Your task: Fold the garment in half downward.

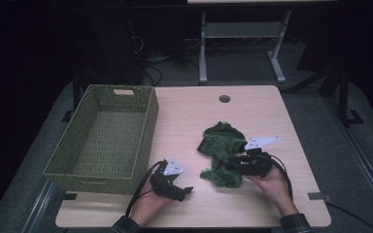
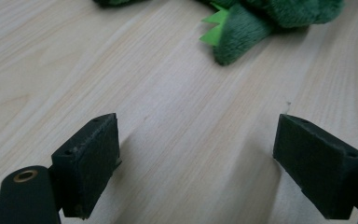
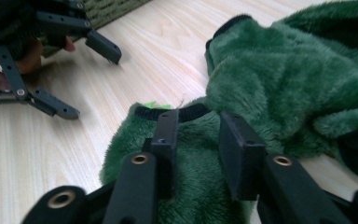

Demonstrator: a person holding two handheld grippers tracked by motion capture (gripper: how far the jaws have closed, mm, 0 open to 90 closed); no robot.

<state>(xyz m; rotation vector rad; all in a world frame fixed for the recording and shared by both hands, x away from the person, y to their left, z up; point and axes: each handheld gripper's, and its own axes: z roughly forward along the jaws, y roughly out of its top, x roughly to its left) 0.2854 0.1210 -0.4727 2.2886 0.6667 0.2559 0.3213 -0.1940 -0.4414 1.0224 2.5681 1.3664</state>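
A crumpled green fleece garment (image 1: 221,145) lies on the wooden table (image 1: 252,107), right of centre. My right gripper (image 1: 230,162) lies low at its near end. In the right gripper view the jaws (image 3: 198,135) stand a little apart over the fleece (image 3: 289,79), with the black cuff (image 3: 191,112) running across just past the tips and no fold pinched between the pads. My left gripper (image 1: 187,191) rests on the table nearer the front edge, jaws wide open (image 2: 196,158) over bare wood. A tip of the garment (image 2: 242,28) lies ahead of it.
A green woven basket (image 1: 148,131) stands on the table's left half, its inside bare. The left gripper (image 3: 91,79) and the basket's corner (image 3: 112,9) appear beyond the fleece in the right gripper view. A cable hole (image 1: 224,99) sits near the far edge.
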